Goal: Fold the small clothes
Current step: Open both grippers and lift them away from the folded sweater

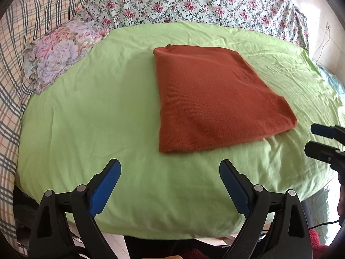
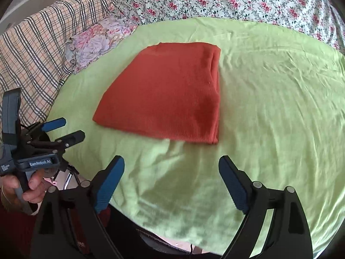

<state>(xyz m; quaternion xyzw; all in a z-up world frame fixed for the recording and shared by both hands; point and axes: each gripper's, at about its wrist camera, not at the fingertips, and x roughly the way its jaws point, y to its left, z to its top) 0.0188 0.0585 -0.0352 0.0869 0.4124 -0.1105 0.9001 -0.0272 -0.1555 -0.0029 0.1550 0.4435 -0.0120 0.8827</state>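
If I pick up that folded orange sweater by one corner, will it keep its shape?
Probably not. The orange sweater looks like soft ribbed knit, so it would likely droop and unfold. Its stacked layers lie loose, so they may slide apart. On the wrinkled green sheet, pushing it would likely bunch it rather than slide it.

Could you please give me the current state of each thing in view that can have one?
rust knit garment: folded into a flat packet, lying on the green sheet, untouched.
green sheet: spread out, lightly wrinkled.
left gripper: open, empty, short of the garment.
right gripper: open, empty, short of the garment.
floral pillow: lying at the sheet's far-left edge.
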